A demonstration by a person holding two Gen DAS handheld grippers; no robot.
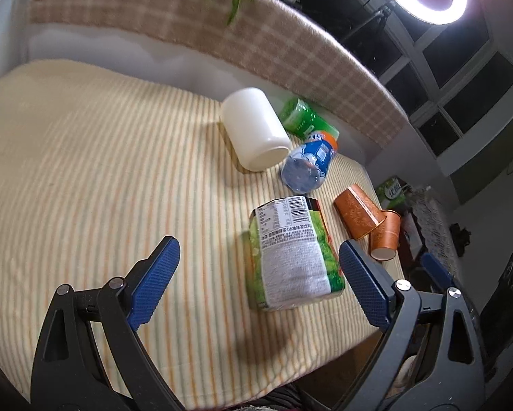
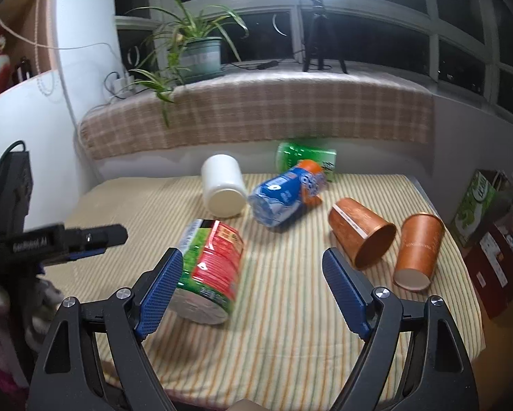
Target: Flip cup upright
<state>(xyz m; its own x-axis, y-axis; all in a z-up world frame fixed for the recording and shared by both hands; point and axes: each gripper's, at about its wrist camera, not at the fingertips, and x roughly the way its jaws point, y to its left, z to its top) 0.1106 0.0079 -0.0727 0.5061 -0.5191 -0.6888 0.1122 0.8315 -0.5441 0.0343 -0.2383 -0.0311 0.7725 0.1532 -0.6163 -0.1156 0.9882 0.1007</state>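
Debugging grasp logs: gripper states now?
Left gripper: open, holding nothing.
Right gripper: open, holding nothing.

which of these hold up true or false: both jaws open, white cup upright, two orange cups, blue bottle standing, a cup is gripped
1. Left gripper and right gripper both have open jaws: true.
2. White cup stands upright: false, it lies on its side.
3. Two orange paper cups are on the striped cloth: true.
4. Blue bottle stands: false, it lies down.
5. A cup is gripped: false, nothing is held.
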